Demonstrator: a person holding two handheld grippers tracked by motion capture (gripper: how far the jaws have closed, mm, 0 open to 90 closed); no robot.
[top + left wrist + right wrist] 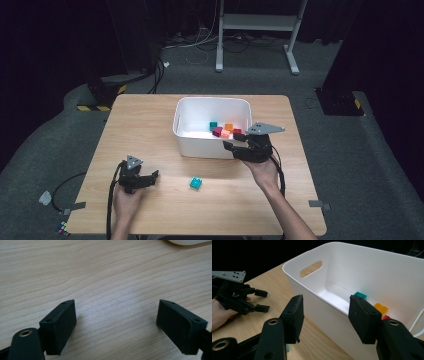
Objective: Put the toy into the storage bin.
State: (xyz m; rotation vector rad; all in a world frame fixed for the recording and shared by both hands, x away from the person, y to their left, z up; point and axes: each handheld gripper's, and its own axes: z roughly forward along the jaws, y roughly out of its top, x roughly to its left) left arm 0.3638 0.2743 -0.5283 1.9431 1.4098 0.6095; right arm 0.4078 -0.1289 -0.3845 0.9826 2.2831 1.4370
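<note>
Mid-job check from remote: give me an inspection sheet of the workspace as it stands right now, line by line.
Surface: wooden table, bare wood around the things on it.
Job's things: white bin at the table's far middle, holding teal, orange, magenta, pink and red blocks; one teal block lies loose on the table in front of the bin.
Clutter: nothing seen on the table.
Grippers: left gripper low over the table, jaws open, nothing between them; right gripper at the bin's near right corner, jaws open astride the near wall, holding nothing.
Cables: one trails from each gripper; more lie on the floor behind.
Surroundings: grey carpet, white frame legs, dark background.
</note>
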